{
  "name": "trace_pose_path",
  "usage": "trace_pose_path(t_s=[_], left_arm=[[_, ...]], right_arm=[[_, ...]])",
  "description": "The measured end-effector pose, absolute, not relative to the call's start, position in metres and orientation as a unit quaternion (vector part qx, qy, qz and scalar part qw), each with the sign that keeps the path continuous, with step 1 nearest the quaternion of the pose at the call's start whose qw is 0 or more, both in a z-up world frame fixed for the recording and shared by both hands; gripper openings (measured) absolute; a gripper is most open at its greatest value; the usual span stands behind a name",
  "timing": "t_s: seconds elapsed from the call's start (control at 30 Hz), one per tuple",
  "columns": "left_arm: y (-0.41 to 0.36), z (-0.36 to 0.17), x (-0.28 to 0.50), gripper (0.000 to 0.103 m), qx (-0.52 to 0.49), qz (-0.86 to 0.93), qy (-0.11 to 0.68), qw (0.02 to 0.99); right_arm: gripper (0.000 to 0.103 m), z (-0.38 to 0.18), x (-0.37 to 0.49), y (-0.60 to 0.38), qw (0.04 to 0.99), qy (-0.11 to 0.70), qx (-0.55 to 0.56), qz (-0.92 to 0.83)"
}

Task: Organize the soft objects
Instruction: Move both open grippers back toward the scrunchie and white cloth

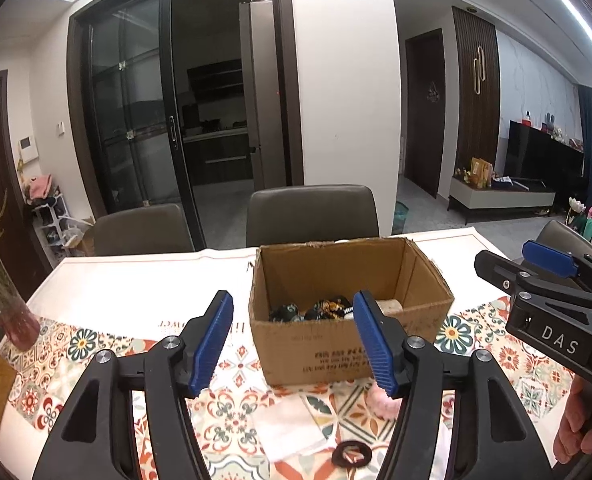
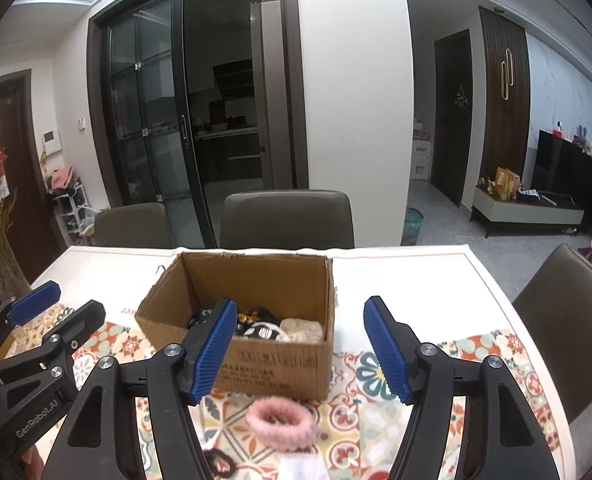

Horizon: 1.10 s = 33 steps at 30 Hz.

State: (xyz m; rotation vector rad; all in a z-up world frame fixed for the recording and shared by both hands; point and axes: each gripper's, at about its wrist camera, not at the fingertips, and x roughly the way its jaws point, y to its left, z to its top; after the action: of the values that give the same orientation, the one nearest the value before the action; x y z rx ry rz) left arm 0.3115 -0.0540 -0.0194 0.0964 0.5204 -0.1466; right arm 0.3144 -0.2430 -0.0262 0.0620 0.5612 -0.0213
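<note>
Pink hair tie: lying on the patterned tablecloth, just in front of the cardboard box, which holds several soft items. Brown hair tie and white cloth lie nearer. Left gripper: spread, empty. Right gripper: spread, empty, above the pink tie.

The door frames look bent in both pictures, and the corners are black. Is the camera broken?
No: in the left wrist view the fisheye lens bows the dark sliding door frame and blackens the corners; the right wrist view does likewise, and the pink fluffy hair tie looks slightly soft.
</note>
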Motion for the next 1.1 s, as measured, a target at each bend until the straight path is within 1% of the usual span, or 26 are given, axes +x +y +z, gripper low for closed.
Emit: trace_pose_path(t_s=[0.4, 1.1], left_arm=[[-0.05, -0.036, 0.267, 0.065, 0.063, -0.065, 0.261, 0.961], [-0.053, -0.084, 0.235, 0.067, 0.068, -0.076, 0.323, 0.941]], right_arm=[[0.069, -0.042, 0.275, -0.239, 0.953, 0.3, 0.036, -0.015], [0.069, -0.096, 0.245, -0.243, 0.926, 0.374, 0.05, -0.018]])
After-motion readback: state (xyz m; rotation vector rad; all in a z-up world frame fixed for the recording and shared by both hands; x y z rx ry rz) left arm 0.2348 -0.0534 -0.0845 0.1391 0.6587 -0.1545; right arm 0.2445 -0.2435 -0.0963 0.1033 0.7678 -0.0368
